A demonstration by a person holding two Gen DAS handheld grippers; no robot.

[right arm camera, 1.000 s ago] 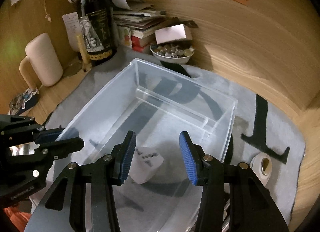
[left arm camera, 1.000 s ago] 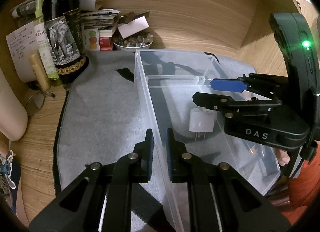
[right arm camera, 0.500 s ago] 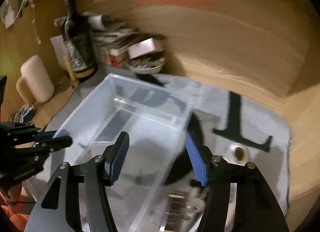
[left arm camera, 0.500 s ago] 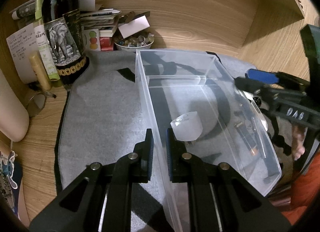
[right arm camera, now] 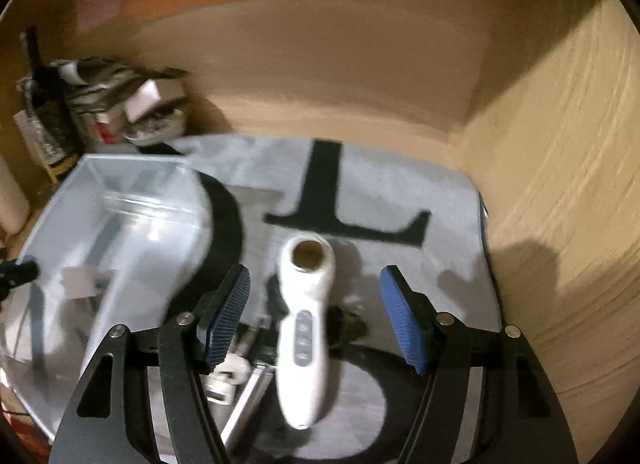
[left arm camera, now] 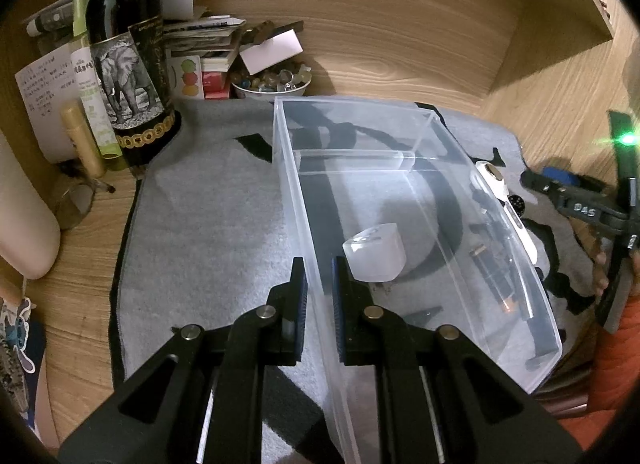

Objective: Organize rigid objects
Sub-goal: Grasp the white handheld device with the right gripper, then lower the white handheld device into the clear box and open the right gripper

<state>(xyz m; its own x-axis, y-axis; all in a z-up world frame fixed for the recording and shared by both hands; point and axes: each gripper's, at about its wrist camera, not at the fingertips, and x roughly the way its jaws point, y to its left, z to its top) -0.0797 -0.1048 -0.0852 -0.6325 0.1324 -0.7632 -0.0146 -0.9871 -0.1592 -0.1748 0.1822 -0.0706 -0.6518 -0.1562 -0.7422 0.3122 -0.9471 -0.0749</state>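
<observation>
My left gripper [left arm camera: 319, 288] is shut on the left wall of a clear plastic bin [left arm camera: 400, 120] that stands on a grey mat. A white plug adapter [left arm camera: 376, 252] lies on the bin's floor. To the right of the bin [right arm camera: 132, 200], my right gripper [right arm camera: 316, 304] hovers over a white handheld device [right arm camera: 306, 344] with grey buttons. Its jaws are opening and stand wide on either side of the device without touching it. In the left wrist view the right gripper [left arm camera: 560, 192] shows at the far right, held by a hand.
A dark wine bottle [left arm camera: 128, 64], stacked papers and a bowl of small items [left arm camera: 272, 84] crowd the back left. Small metal pieces [right arm camera: 240, 364] and a dark object [right arm camera: 348, 324] lie beside the device. A wooden wall [right arm camera: 560, 184] closes the right side.
My right gripper left the bin, swung right over the white device and widened its jaws. The adapter now lies loose in the bin. The left gripper has not moved.
</observation>
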